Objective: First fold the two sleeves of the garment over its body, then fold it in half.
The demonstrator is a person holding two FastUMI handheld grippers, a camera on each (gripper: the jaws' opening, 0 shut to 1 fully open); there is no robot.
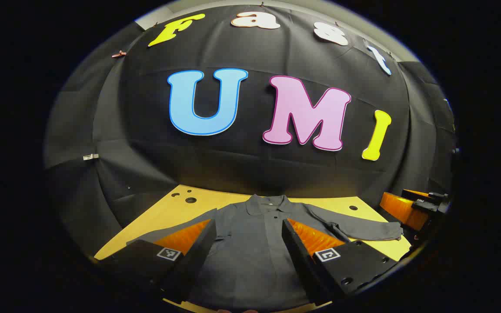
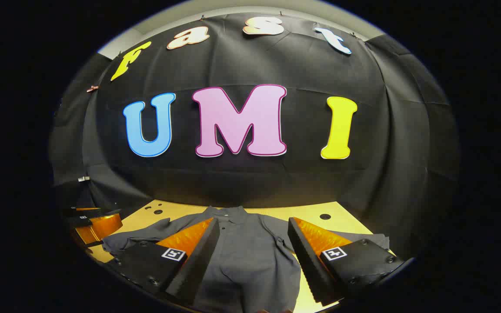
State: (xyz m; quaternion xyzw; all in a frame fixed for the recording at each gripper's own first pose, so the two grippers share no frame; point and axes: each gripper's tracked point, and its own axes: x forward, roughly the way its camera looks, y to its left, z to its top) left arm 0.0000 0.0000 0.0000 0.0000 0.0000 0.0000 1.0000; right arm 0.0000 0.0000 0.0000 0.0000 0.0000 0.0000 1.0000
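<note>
Fabric first: a dark grey long-sleeved collared shirt point(image 1: 255, 243) lies flat and face up on the yellow wooden tabletop point(image 1: 163, 208), collar toward the black cloth wall, both sleeves spread outward and not yet folded. We hold the left gripper point(image 1: 248, 234) above the shirt's body with its fingers spread apart, gripping nothing. The right gripper point(image 2: 255, 237) hangs likewise over the shirt, fingers parted and empty. We judge the risks this way: a pinch taken mid-sleeve rather than at the cuff could drag the whole shirt sideways, and thin cloth may slip free or bunch, leaving a crooked fold.
</note>
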